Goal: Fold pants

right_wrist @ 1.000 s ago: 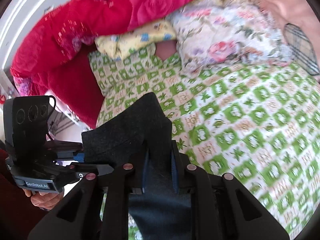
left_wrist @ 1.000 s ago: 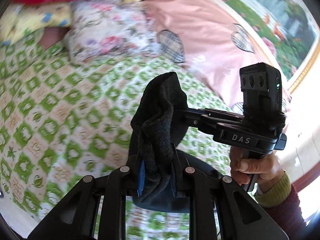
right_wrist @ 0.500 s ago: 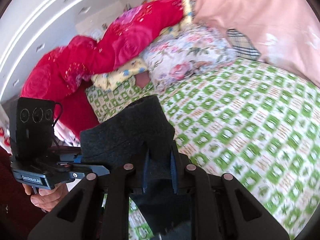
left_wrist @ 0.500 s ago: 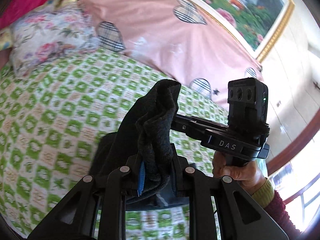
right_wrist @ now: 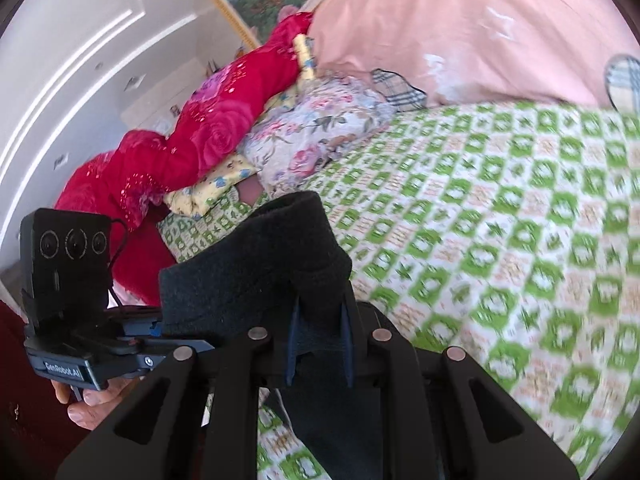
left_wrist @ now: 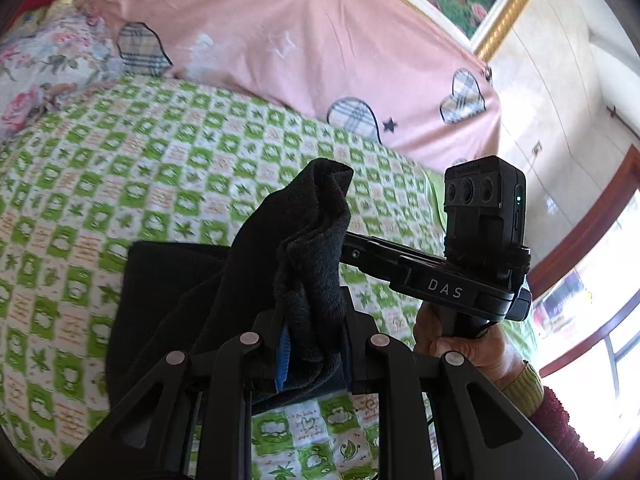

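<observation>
While left wrist view shows left gripper jaws clenched on bunched edge of black pants, rest trails onto green-checked bed.
Right wrist view: right gripper jaws clamped on same pants, raised over bed.
Risk: thick bunched fabric slipping free, spoiling fold; uneven pull skewing edges.

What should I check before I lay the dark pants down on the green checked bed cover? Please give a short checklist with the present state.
1. Left gripper shut on the pants: ok.
2. Right gripper shut on the pants: ok.
3. Both grippers grip the same edge, close together: ok.
4. Bed cover ahead free of other things: ok.
5. Floral pillow away from the landing area: ok.
6. Hanging part of the pants smooth, without twist: cannot tell.
</observation>
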{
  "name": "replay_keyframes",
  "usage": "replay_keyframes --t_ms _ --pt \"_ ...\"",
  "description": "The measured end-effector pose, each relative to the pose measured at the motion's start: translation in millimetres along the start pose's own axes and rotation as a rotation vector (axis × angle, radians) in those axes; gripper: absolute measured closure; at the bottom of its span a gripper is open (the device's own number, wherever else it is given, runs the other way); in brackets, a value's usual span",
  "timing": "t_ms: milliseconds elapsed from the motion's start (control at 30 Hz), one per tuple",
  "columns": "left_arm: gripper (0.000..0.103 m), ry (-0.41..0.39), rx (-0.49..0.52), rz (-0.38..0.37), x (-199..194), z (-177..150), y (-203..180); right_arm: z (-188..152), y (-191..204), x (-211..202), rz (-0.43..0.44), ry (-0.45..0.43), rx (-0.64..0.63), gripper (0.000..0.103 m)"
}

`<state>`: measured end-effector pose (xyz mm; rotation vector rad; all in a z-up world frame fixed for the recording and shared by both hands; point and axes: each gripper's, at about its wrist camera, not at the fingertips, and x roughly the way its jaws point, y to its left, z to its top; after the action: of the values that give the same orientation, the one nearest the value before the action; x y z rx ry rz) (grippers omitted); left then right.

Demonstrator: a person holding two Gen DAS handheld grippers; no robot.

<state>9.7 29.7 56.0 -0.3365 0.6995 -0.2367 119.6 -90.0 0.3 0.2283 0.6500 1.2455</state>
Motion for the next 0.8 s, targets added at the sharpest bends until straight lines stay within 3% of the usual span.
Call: replay_keyframes --t_ms 400,633,800 --pt "0.083 0.079 0.015 -0.049 50.4 -22.0 -6.6 -41.3 -43.3 -16.5 -0.044 -0.022 0.131 0.083" --pt "0.079 0.095 0.086 -0.043 65.6 -32.4 -14.2 -56.1 -51.0 -22.2 -0.167 0.010 0.196 0.077" --pt "0.055 0.112 0.092 -0.096 71.0 -39.5 -14.5 -68.3 -53.2 -49.8 -0.277 -0.058 0.282 0.070"
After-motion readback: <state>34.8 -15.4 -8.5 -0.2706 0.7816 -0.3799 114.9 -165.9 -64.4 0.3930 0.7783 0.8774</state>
